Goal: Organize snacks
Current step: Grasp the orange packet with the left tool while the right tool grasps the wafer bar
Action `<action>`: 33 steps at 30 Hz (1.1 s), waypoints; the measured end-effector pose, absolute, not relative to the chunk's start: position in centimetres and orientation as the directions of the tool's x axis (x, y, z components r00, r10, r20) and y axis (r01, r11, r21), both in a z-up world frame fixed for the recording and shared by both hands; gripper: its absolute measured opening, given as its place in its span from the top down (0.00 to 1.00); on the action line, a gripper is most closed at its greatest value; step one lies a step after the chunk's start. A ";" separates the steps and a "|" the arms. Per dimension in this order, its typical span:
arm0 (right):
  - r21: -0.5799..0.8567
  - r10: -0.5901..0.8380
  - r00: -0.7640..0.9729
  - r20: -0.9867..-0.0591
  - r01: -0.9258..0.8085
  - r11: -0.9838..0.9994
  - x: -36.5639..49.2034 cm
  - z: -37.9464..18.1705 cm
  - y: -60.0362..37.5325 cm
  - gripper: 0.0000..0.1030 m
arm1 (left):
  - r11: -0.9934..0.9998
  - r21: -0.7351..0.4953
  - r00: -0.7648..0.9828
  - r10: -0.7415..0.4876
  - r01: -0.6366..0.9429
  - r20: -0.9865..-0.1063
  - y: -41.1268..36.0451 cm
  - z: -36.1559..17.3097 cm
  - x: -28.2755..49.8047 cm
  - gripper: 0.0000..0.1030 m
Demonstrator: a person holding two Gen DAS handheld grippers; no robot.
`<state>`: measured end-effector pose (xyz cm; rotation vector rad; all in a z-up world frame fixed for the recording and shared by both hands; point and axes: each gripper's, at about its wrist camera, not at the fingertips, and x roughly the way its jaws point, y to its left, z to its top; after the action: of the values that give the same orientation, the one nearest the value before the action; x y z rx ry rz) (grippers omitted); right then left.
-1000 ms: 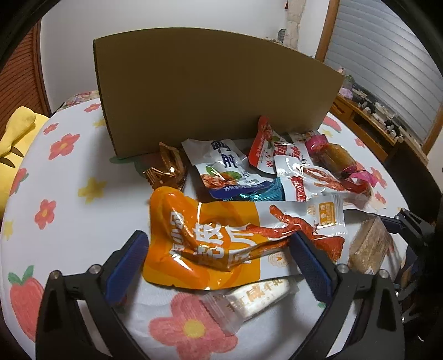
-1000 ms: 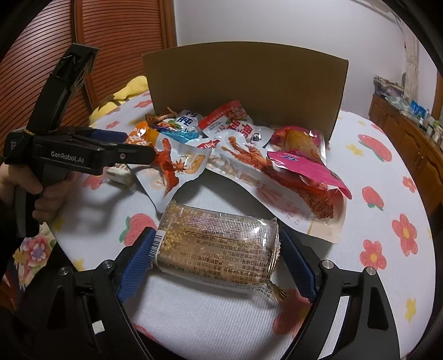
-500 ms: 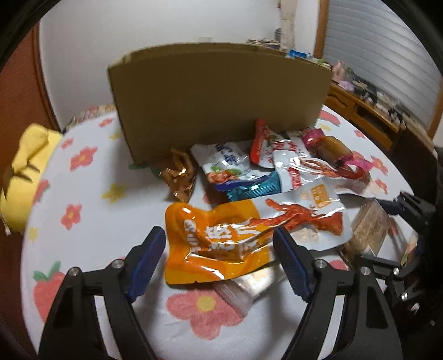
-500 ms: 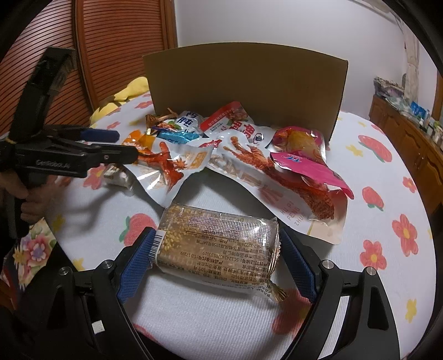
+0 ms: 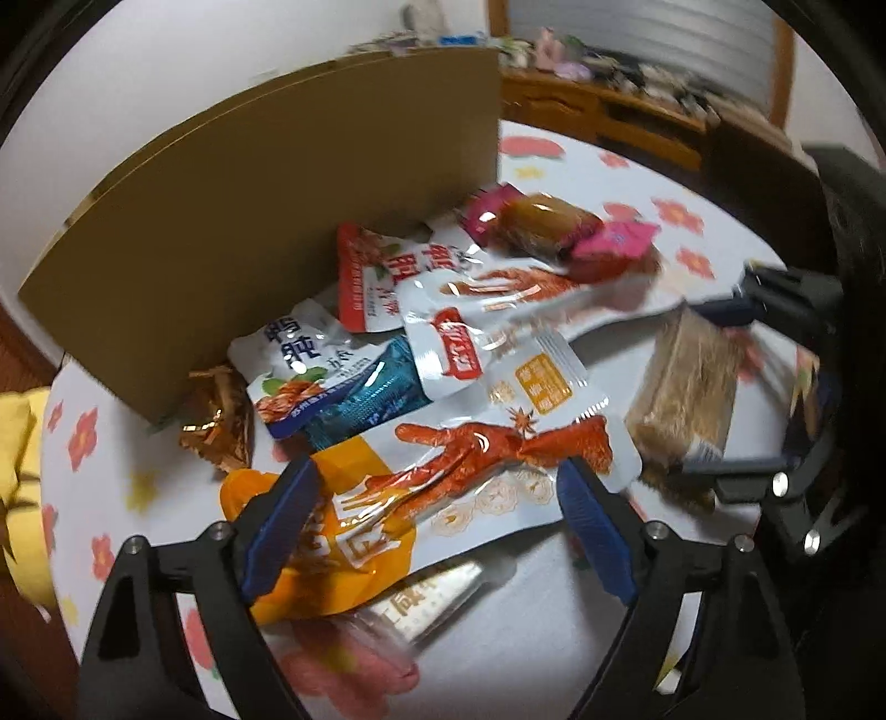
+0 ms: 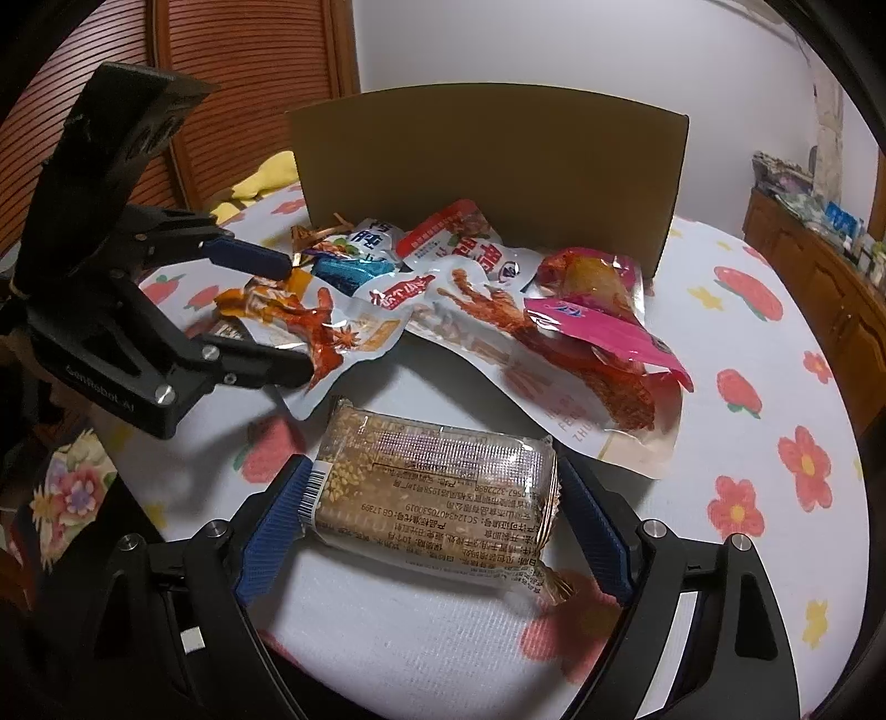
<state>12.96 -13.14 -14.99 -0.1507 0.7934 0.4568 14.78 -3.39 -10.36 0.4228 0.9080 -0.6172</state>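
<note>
Jaws: your left gripper (image 5: 437,515) is opening around the orange chicken-feet pack (image 5: 443,476); your right gripper (image 6: 434,523) stands wide, straddling the sesame bar (image 6: 437,493), not gripping.

"What was the stuff lying on?"

"A round table with a white cloth (image 6: 720,310). The cloth had red flowers, yellow flowers and strawberries on it."

"What was that yellow thing?"

"Something soft and yellow (image 6: 266,174) sat past the far left edge of the table. I could not tell what it was."

"And behind it?"

"A brown wooden door with lots of thin slats (image 6: 249,72) stood by a plain white wall (image 6: 554,44)."

"What was on the other side?"

"A long wooden cabinet (image 6: 814,260) ran along the right. Its top was full of small things, too blurry to tell. A grey blind with stripes (image 5: 637,33) hung above it."
</note>
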 end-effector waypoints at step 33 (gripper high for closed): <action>0.041 0.345 0.613 -0.711 -0.453 0.890 12.7 -15.0 -13.2 0.13 | 0.785 0.054 0.500 -0.339 0.617 -0.797 -2.0 -10.9 15.2 0.50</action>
<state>12.68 -13.18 -15.05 -0.1484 0.7867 0.4621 15.20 -2.00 -10.91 0.3550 0.8704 -0.5928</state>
